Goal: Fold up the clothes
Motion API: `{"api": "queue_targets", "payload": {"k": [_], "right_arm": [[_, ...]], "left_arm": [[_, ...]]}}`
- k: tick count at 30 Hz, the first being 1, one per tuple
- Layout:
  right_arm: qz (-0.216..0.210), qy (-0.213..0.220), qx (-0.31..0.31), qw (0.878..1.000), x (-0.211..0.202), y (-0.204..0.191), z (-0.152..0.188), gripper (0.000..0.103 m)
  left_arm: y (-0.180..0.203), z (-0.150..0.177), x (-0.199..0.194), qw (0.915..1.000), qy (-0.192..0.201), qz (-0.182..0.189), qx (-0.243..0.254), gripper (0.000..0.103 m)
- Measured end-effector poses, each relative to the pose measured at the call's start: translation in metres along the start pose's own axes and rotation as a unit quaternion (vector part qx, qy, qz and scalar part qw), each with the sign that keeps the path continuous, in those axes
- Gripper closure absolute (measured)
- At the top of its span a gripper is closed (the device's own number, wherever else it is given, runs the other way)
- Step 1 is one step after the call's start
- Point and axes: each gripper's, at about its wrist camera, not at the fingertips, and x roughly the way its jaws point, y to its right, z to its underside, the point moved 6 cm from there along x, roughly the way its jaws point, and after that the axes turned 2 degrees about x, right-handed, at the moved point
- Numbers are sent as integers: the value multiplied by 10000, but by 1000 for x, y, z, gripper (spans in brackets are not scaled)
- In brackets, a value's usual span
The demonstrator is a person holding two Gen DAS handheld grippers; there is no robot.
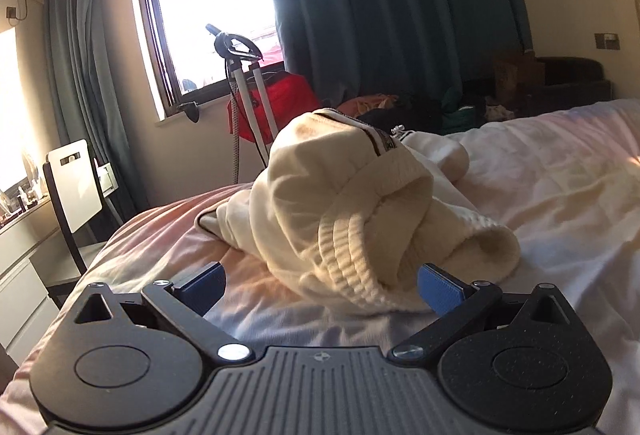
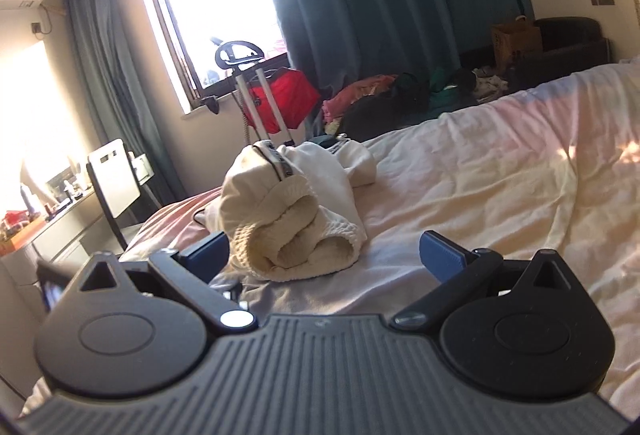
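cream garment (image 1: 344, 203) bunched on bed (image 1: 560, 203), curtained window (image 1: 208, 7)

A bunched garment (image 1: 340, 203) lies on the bed (image 1: 560, 203), at 12 o'clock before the left tool (image 1: 320, 285), 11 o'clock from the right tool (image 2: 326, 255).

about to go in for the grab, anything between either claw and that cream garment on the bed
Nothing visible does. The cream garment lies bunched on the bed sheet, its ribbed hem right at the open left claw. The open right claw faces it too, with only bare sheet between.
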Motion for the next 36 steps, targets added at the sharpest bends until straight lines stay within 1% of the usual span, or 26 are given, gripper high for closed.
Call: {"api": "queue_targets", "payload": {"k": [3,6,8,10,12,16,18,20,22,23,24,26,27,30,32,35,36], "right_arm": [[214,-91,85,9997,11,12,4,0],[184,-234,324,9990,27,25,8,0],[137,-312,526,9980,39,35,12,0],[81,-413,696,9967,52,43,17,0],[53,-494,762,9959,65,48,23,0],[-11,-608,869,9944,87,54,35,0],[-40,-670,908,9936,96,56,40,0],[-71,-645,899,9938,100,55,41,0],[-191,-536,868,9946,99,52,40,0],[-234,-464,836,9951,98,51,39,0],[-220,-371,776,9961,96,50,37,0],[-205,-186,669,9974,90,48,33,0],[-203,-100,625,9978,86,47,31,0],[-230,75,511,9984,76,43,28,0],[-242,148,356,9990,68,38,26,0],[-257,261,115,9993,52,29,24,0],[-291,291,81,9991,47,28,24,0]], "left_arm": [[13,-17,46,9983,-78,-286,503,0],[25,-34,92,9932,-156,-571,1005,0],[34,-31,122,9839,-339,-805,1559,0],[39,-36,141,9759,-224,-1006,1924,0],[40,-47,154,9622,-44,-1528,2255,0],[15,-71,174,9496,-35,-2430,1981,0],[-3,-82,170,9426,210,-2831,1755,0],[-24,-95,151,9366,694,-3103,1475,1],[-44,-113,121,9269,1262,-3322,1209,3],[-53,-121,105,9233,1471,-3369,1110,7],[-62,-129,88,9193,1679,-3413,1011,7],[-84,-142,51,9158,1939,-3469,588,7],[-94,-146,35,9169,1966,-3455,359,7],[-112,-162,-24,9175,2136,-3353,-123,7],[-119,-161,-66,9138,2294,-3336,-317,8],[-131,-146,-123,9178,2280,-3171,-717,8],[-135,-135,-139,9202,2229,-3112,-814,8]]}}
